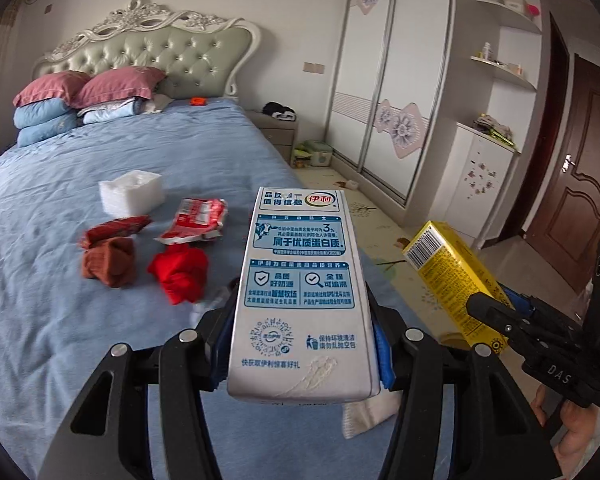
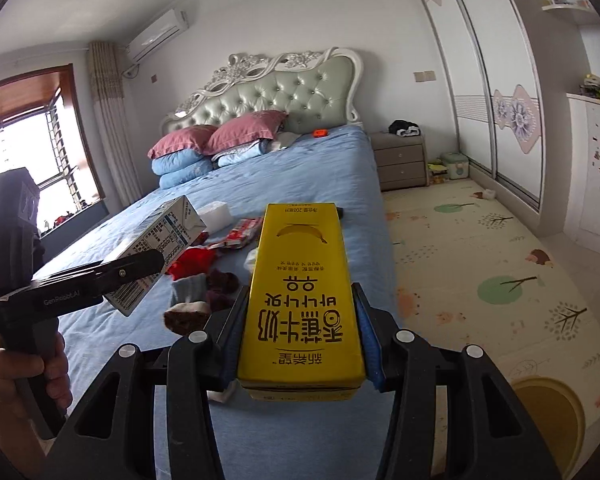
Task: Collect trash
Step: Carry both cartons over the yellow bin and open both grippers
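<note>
Left wrist view: left gripper (image 1: 304, 344) jaws are pinching a white milk carton (image 1: 300, 292) lifted clear of the bed (image 1: 59, 208) for disposal; right gripper (image 2: 300, 344) jaws are pinching a yellow banana-milk carton (image 2: 302, 296) likewise.

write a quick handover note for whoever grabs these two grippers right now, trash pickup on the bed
Left gripper: shut on the white milk carton, lifted above the bed.
Right gripper: shut on the yellow milk carton, also lifted clear of the bed.
Still on the blue sheet: red and white wrapper, dark red wrapper, white foam tray. Beside them lie rolled socks, brown and red, which look like laundry, not trash.
Done: both cartons picked up.
Left: no bin in view; find it, drop both cartons, then come back for the wrappers and tray.
</note>
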### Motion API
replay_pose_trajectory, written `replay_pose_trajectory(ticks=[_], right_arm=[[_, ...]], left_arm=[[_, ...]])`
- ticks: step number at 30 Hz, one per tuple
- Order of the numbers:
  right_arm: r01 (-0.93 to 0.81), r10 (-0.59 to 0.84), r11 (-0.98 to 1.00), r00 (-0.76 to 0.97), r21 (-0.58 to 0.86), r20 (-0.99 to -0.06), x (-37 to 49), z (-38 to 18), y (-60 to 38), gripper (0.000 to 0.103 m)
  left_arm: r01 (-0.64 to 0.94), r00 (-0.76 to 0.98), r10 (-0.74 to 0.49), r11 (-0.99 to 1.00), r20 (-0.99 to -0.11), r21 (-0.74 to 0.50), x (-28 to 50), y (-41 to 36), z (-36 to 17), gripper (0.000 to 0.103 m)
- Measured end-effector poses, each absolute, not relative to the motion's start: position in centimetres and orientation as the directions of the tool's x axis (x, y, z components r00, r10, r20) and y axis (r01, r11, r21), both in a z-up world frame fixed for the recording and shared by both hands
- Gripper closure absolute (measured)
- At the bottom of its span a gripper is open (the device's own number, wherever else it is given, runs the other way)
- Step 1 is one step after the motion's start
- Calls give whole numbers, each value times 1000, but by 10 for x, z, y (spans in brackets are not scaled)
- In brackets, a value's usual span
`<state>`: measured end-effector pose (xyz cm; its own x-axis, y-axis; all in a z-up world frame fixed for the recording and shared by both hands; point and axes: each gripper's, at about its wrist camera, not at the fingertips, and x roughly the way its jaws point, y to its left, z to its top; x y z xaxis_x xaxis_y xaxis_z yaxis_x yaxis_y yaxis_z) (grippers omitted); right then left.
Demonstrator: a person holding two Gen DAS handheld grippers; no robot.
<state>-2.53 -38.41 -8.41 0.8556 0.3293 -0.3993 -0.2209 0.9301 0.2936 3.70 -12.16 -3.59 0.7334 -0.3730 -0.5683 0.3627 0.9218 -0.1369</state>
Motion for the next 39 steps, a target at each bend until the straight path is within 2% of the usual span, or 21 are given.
replay_pose_trajectory(ticks=[3,9,13,18,25,27,28,30,39], right_arm=[[-108,234,948,873,298,-427,-39,-99,-433,56],[140,24,952,852,273,-523,-75,-137,-526,56],[253,-64,938,798,237,-599,-93,-168,-567,56],[351,-100,904,727,242,-680,-110,-212,-604,56],[393,-76,877,682,276,-727,-97,-241,-627,56],[388,-67,879,675,277,-734,-91,-246,-630,54],[388,-68,880,672,273,-737,-88,-247,-631,47],[393,-83,881,677,263,-731,-87,-246,-632,40],[409,-104,874,686,262,-720,-89,-237,-636,40]], left_arm=[[459,671,-461,873,-581,-164,43,-188,-47,48],[604,434,-625,737,-649,-305,52,-318,-94,48],[635,296,-631,691,-717,-346,56,-390,-130,48],[654,175,-587,670,-790,-352,58,-448,-169,48],[624,95,-526,693,-845,-361,71,-475,-210,48],[615,80,-504,704,-860,-356,75,-474,-219,32],[615,83,-491,710,-867,-344,75,-475,-221,16],[620,99,-481,714,-871,-324,74,-474,-221,15],[616,163,-492,727,-855,-301,73,-462,-204,14]])
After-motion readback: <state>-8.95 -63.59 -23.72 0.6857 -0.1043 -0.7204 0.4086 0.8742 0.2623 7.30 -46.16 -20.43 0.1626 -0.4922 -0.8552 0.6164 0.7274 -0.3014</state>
